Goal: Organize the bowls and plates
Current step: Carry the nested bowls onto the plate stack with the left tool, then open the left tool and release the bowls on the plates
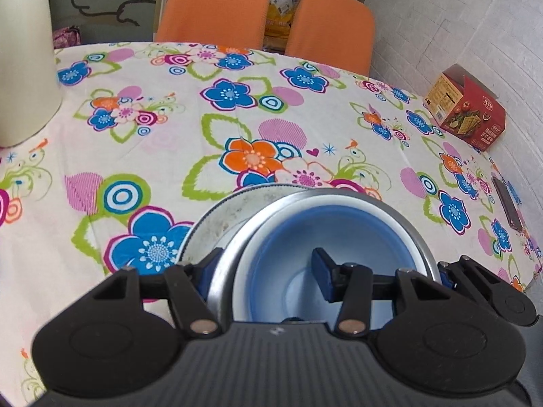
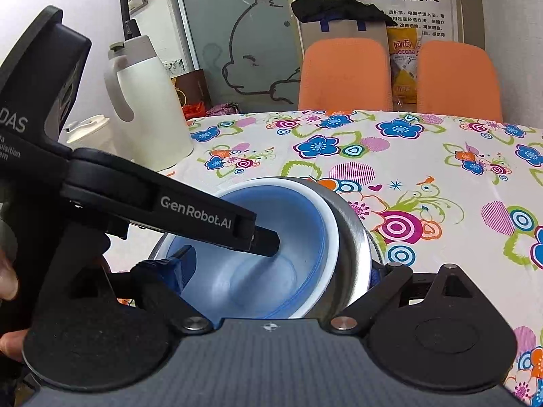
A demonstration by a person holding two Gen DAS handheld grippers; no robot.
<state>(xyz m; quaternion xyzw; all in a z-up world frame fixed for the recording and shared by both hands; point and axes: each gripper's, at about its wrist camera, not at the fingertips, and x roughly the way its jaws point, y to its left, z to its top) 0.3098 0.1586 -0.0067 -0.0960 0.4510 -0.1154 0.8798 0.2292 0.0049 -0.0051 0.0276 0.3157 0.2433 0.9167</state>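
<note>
The blue bowl [image 1: 325, 237] sits inside the shiny metal bowl [image 1: 217, 271], and both rest on a flat metal plate [image 1: 210, 217]. The stack is near the front edge of the table [image 1: 169, 156], the edge closest to the person, about halfway along it. The table wears a flowery cloth.

What could go wrong? In the right wrist view the two bowls look tipped up on one side. If one claw lets go first, or pulls a different way from the other, I think the bowls could slip, bang down on the plate, or slide off the front edge. The metal is smooth, so the pads may not hold it well. The cloth could also bunch up if the plate gets dragged.

The left claw [image 1: 268, 268] is partly open. One blue pad [image 1: 320, 268] is inside the blue bowl and the other sits outside the metal bowl, so the jaws stand on both sides of the two walls. It looks like a pinch, but I cannot tell if the pads really press.

The right claw [image 2: 271, 271] is the same on the other side of the stack. One pad [image 2: 176, 271] is inside the blue bowl. The other is mostly hidden behind the metal bowl, so I cannot tell if it squeezes.

A white jug [image 2: 149, 108] stands near the far left corner, well apart from the stack. A red box [image 1: 465, 108] sits by the right edge, near the wall.
</note>
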